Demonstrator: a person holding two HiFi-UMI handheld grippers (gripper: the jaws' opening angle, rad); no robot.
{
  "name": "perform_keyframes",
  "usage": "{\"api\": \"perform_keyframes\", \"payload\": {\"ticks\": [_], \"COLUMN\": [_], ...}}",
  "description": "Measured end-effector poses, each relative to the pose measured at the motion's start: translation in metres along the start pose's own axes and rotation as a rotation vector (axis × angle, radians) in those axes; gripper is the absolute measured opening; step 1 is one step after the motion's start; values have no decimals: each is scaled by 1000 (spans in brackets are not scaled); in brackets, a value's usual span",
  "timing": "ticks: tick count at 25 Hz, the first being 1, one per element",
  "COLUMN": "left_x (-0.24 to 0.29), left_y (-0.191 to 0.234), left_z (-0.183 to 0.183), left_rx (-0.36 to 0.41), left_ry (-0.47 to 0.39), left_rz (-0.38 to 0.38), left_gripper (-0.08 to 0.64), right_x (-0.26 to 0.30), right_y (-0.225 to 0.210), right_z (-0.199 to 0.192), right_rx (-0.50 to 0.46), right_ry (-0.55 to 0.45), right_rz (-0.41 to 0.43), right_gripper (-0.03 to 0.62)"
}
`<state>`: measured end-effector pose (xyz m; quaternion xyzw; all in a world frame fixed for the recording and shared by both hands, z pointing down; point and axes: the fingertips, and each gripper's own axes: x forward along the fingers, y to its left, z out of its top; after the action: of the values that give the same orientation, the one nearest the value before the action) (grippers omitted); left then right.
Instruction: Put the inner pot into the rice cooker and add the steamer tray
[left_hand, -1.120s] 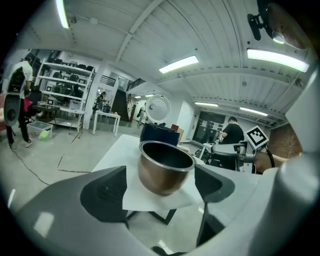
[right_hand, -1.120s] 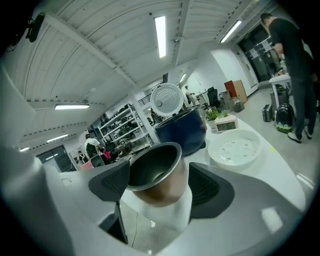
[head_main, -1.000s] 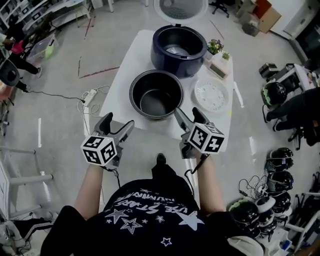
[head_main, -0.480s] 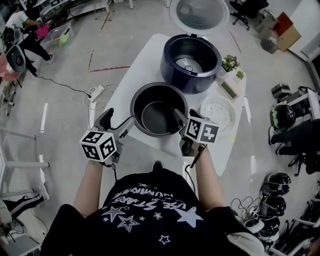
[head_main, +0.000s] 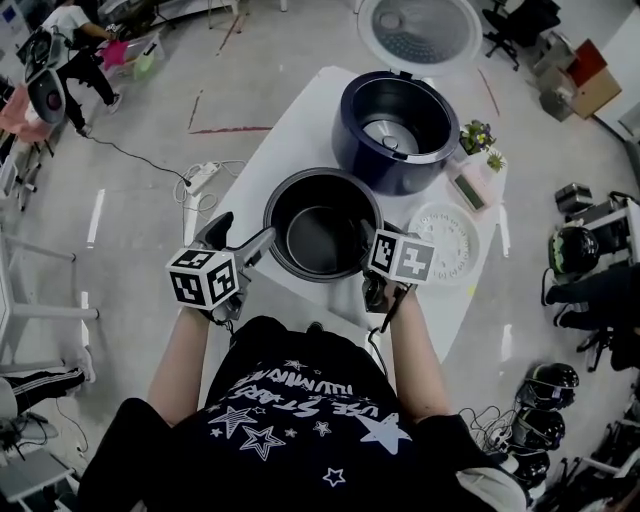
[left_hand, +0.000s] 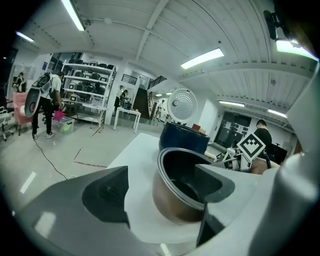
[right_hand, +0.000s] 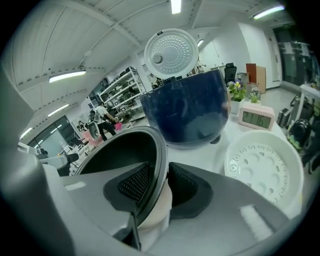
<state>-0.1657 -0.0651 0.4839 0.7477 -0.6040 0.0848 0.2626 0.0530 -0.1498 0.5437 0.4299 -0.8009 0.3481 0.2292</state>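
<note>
The dark inner pot (head_main: 322, 225) stands on the white table (head_main: 290, 130), in front of the navy rice cooker (head_main: 392, 115) with its lid (head_main: 420, 30) raised. The white steamer tray (head_main: 445, 240) lies to the pot's right. My right gripper (head_main: 366, 248) has just been closing with the pot's near right rim (right_hand: 160, 165) between its pads, and they now press on it. My left gripper (head_main: 245, 232) is open at the pot's left side, and the pot (left_hand: 180, 185) shows between its jaws without being gripped.
A small clock (head_main: 470, 190) and a potted plant (head_main: 480, 135) sit by the cooker at the table's right edge. A power strip (head_main: 200, 178) and cables lie on the floor at the left. Helmets (head_main: 540, 400) are heaped at the lower right.
Both grippers have moved forward up to the pot. The right jaws, wide open before, have closed on the pot's rim. The left gripper has drawn in to the pot's left side.
</note>
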Motion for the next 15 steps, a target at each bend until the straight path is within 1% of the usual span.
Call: {"api": "perform_keyframes", "payload": {"ticks": [1, 6, 10, 12, 15], "left_x": [2, 12, 28, 37, 50], "left_y": [-1, -4, -1, 1, -5], "left_z": [1, 4, 6, 7, 11], "left_rx": [-2, -14, -5, -9, -14], "left_ry": [5, 53, 125, 167, 209], "left_rz": [-3, -30, -68, -97, -167], "left_gripper": [419, 417, 406, 402, 391], "right_x": [0, -5, -8, -9, -8], "right_y": [-1, 0, 1, 3, 4], "right_z": [0, 1, 1, 2, 5], "right_rx": [-4, -31, -12, 7, 20], "right_ry": [-1, -8, -8, -9, -14], "right_rz": [-11, -55, -83, -87, -89], "right_gripper": [121, 118, 107, 100, 92]}}
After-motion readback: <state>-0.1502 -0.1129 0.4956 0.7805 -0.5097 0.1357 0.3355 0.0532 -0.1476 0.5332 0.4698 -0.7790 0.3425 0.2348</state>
